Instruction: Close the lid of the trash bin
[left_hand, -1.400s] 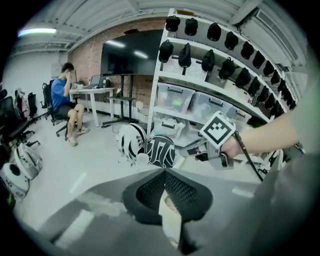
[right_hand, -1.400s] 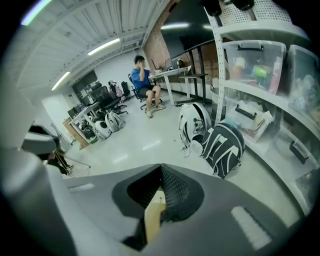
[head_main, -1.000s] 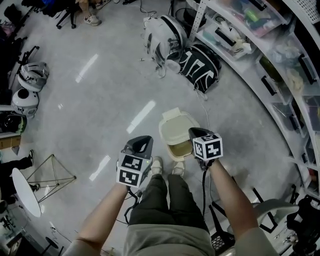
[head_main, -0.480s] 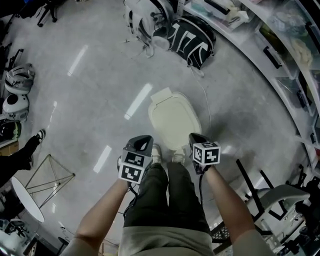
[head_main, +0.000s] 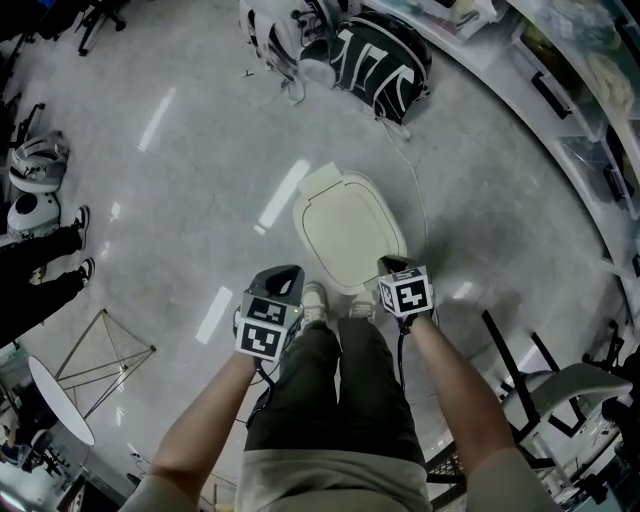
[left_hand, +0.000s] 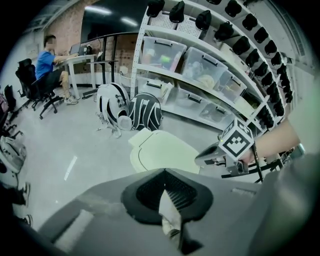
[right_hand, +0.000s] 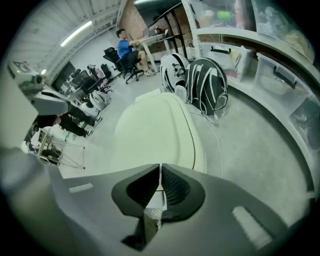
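My left gripper (left_hand: 164, 172): jaws together, empty | my right gripper (right_hand: 160, 167): jaws together, empty, tips by lid's near right edge | trash bin (head_main: 350, 228): lid down, ahead of both jaw pairs | floor (head_main: 180, 200): open left of left jaws | backpack (head_main: 380, 65): beyond bin's far edge

A black backpack (head_main: 385, 62) and a white backpack (head_main: 283, 28) lie on the floor (head_main: 180, 250) near shelves (head_main: 580, 110), well apart from two helmets (head_main: 38, 160).

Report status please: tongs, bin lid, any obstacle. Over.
Left tongs shut, empty; right tongs shut, empty. Trash bin lid down. Shoes at bin's near edge, nothing on lid.
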